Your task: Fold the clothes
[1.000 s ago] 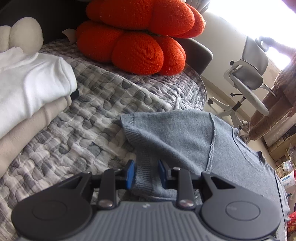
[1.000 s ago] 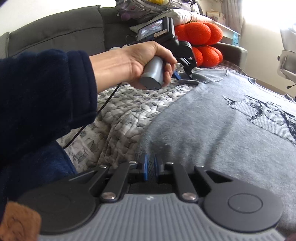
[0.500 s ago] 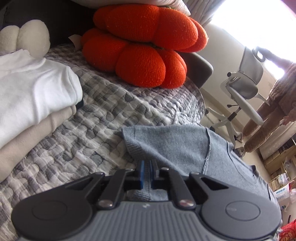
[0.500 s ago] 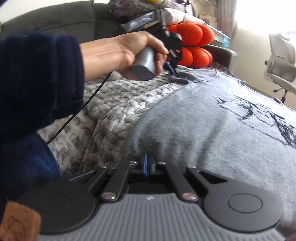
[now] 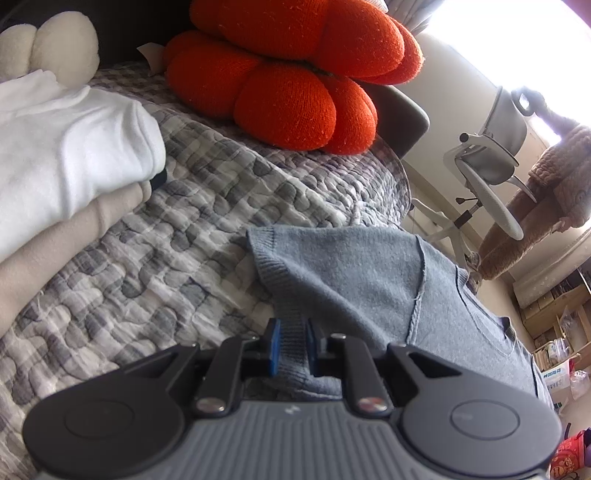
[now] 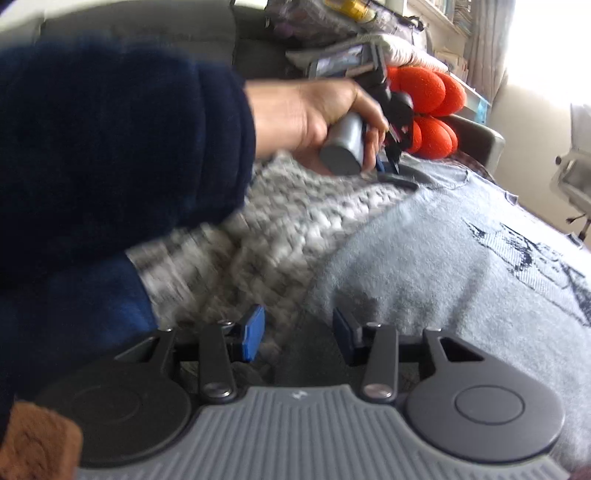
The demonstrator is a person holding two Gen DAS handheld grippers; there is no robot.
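Grey-and-white quilted cover [image 5: 207,236] spreads over the sofa and carries everything; a dark sofa back [image 6: 155,33] rises behind it. Across the quilt lies the grey sweater [image 5: 354,273], spread flat, its ribbed sleeve cuff pointing toward the left gripper [image 5: 291,345]. That gripper is closed on the ribbed edge, blue pads pressing the knit from both sides.

Only the left wrist view takes in the folded stack at the left, a white garment [image 5: 62,147] lying on a beige one [image 5: 70,240], with a cream plush toy [image 5: 55,44] behind it. It also shows the orange knitted cushion [image 5: 295,74] up close, an office chair [image 5: 491,177] by the bright window, and a person in brown fleece [image 5: 546,199] standing beyond it.

Only the right wrist view shows the dark printed figure [image 6: 535,258] on the sweater's front, and the person's left hand [image 6: 317,118] in a navy sleeve [image 6: 110,155] gripping the other tool's handle. The right gripper [image 6: 297,334] stands open, its fingers wide apart over the sweater's near edge, holding nothing.

Motion blur smears the quilt and sleeve in the right view. The print is cut off at the frame edge, and shelves at the far right of the left view are too small to read.
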